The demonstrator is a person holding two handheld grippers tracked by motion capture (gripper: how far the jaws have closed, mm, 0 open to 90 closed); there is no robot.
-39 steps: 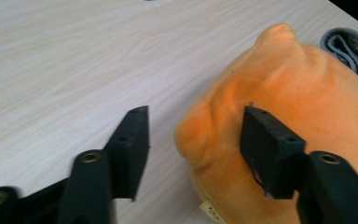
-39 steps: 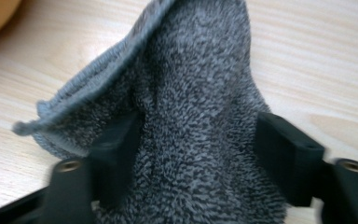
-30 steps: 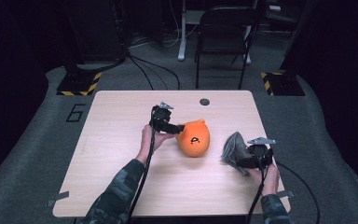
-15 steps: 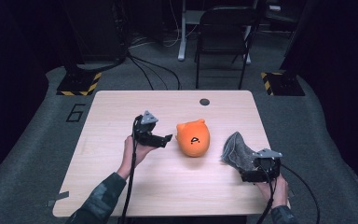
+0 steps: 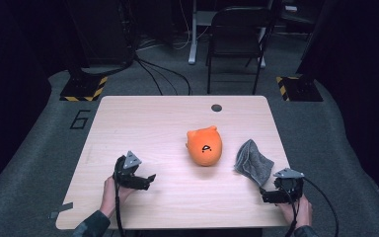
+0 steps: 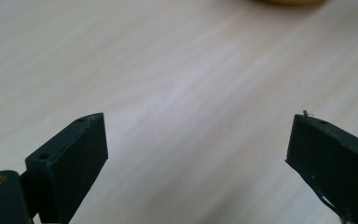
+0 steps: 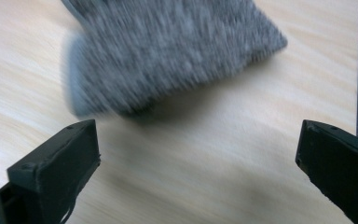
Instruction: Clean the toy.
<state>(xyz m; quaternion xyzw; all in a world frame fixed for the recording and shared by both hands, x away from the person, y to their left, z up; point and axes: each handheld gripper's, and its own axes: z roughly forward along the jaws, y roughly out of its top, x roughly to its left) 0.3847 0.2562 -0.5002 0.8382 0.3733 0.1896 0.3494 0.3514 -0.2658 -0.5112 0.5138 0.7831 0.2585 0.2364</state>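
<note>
An orange plush toy (image 5: 205, 145) with a black mark lies right of the table's middle; its edge (image 6: 289, 1) peeks in at the top of the left gripper view. A grey felt cloth (image 5: 253, 160) lies crumpled to its right. My left gripper (image 5: 147, 178) is low over bare wood at the near left, well apart from the toy. Its jaws have just been opening and stand wide with nothing between them (image 6: 198, 121). My right gripper (image 5: 266, 196) sits near the front right corner, just short of the cloth (image 7: 168, 51). It too has just opened and is empty (image 7: 198, 126).
The wooden table (image 5: 153, 123) has a small dark round cap (image 5: 216, 107) near its far edge. A black folding chair (image 5: 237, 29) and cables stand on the floor beyond. The table's right edge is close beside my right gripper.
My left gripper has drawn back from beside the orange toy to the near left of the table. My right gripper has backed off toward the front edge, leaving the grey cloth lying.
</note>
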